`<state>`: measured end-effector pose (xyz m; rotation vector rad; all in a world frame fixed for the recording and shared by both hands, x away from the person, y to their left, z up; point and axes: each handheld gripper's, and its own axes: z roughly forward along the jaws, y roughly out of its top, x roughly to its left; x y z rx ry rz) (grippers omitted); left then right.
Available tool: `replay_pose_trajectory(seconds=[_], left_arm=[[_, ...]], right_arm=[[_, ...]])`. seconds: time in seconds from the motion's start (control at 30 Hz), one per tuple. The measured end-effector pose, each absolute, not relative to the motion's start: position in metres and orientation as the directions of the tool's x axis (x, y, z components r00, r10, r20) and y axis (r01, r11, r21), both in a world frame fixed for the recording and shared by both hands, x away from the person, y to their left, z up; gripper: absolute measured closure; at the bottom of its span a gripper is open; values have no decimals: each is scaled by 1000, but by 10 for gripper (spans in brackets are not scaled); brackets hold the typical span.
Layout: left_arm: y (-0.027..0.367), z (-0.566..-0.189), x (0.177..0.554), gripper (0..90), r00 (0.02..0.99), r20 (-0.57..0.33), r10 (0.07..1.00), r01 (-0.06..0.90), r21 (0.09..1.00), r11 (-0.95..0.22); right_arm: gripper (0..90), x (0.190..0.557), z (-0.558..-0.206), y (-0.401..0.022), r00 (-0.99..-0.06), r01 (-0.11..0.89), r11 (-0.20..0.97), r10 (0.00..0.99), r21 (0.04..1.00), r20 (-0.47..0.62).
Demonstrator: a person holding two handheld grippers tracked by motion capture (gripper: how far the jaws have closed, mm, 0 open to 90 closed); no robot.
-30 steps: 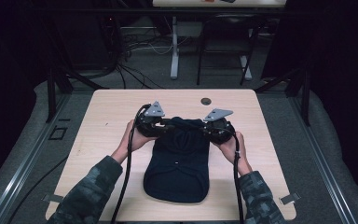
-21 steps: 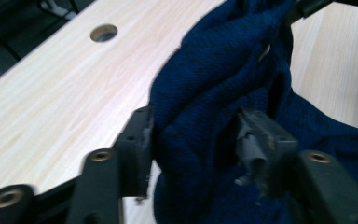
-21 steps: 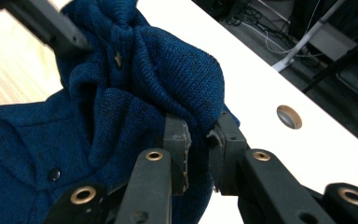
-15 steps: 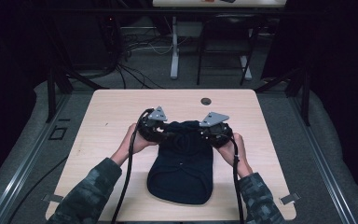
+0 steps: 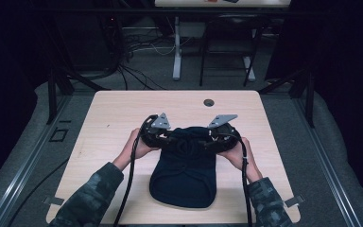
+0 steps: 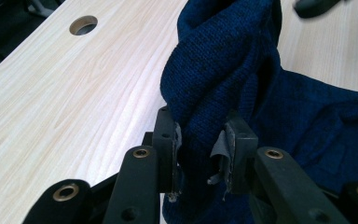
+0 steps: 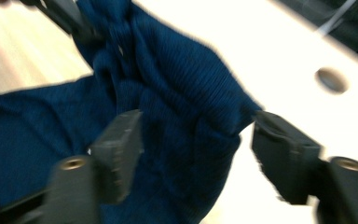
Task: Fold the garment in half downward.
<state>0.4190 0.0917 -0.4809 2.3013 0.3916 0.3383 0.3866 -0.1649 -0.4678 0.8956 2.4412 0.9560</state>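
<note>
The left gripper (image 6: pixel 200 140) is squeezing the dark blue knitted sweater (image 5: pixel 184 175); the right gripper (image 7: pixel 196 135) is opening, probably letting go. Keep the fold flat on the pale wooden worktop (image 5: pixel 123 113).

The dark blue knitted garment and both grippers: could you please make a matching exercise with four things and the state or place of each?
Things:
1. left gripper
2. right gripper
3. dark blue knitted garment
4. round hole

States or places:
A. jaws just opening, fabric loose between them
B. in the table top, far edge
C. pads press on a fold of fabric
D. lies on the table, far end bunched up

Pairs: 1-C, 2-A, 3-D, 4-B
</note>
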Motion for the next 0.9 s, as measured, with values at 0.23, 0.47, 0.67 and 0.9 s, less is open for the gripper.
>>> replay_pose_trajectory(seconds=[0.23,0.47,0.67,0.9], left_arm=[[91,-480,418,713,920,130,369,163,729,-664],[96,-482,421,578,914,85,397,214,730,-649],[100,-486,425,343,892,59,448,275,716,-642],[97,-502,424,424,894,55,444,281,704,-653]], right_arm=[[523,402,-488,-164,-722,488,581,688,652,-73],[748,396,-485,-159,-715,437,601,683,669,-147],[763,387,-476,-151,-714,350,641,654,683,-248],[765,385,-469,-149,-701,283,658,638,698,-318]])
